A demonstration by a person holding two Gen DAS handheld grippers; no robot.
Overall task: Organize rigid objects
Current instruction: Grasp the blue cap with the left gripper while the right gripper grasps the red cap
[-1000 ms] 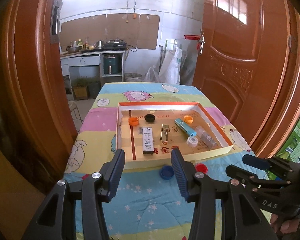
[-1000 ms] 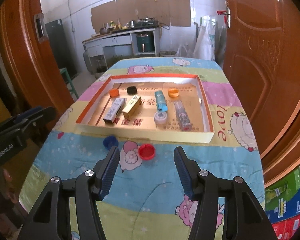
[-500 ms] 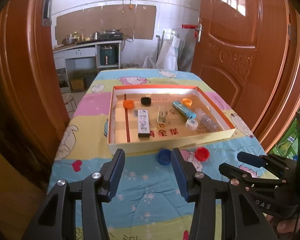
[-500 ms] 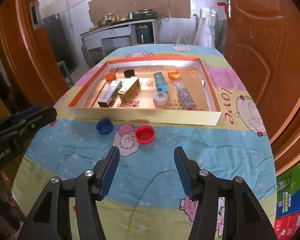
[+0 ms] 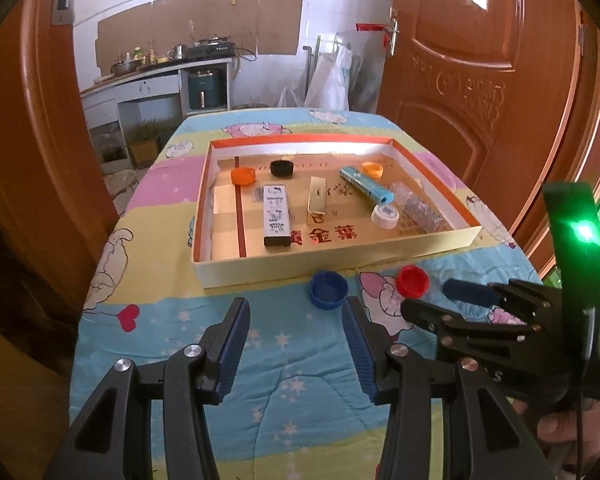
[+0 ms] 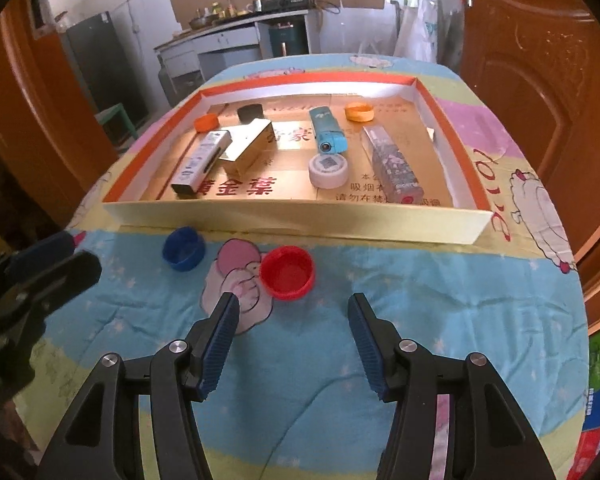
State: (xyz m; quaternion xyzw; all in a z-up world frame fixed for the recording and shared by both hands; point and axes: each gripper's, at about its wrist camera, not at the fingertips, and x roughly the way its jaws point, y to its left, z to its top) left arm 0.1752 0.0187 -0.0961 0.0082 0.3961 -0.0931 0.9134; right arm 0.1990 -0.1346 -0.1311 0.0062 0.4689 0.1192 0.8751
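Note:
A blue cap (image 5: 328, 289) and a red cap (image 5: 412, 280) lie on the cloth just in front of a shallow cardboard tray (image 5: 332, 261). The tray holds orange, black and white caps and several small boxes. My left gripper (image 5: 296, 316) is open and empty, just short of the blue cap. My right gripper (image 6: 293, 312) is open and empty, just short of the red cap (image 6: 287, 267). The blue cap (image 6: 183, 248) lies to its left. The right gripper also shows in the left wrist view (image 5: 456, 300).
The table wears a cartoon-print cloth (image 6: 420, 320). Orange wooden doors (image 5: 480, 60) stand close on both sides. A kitchen counter (image 5: 160, 76) is behind the table. The left gripper shows at the left edge of the right wrist view (image 6: 52, 264).
Both grippers have moved forward and down toward the table. The caps and tray now look nearer and larger. Both stay open.

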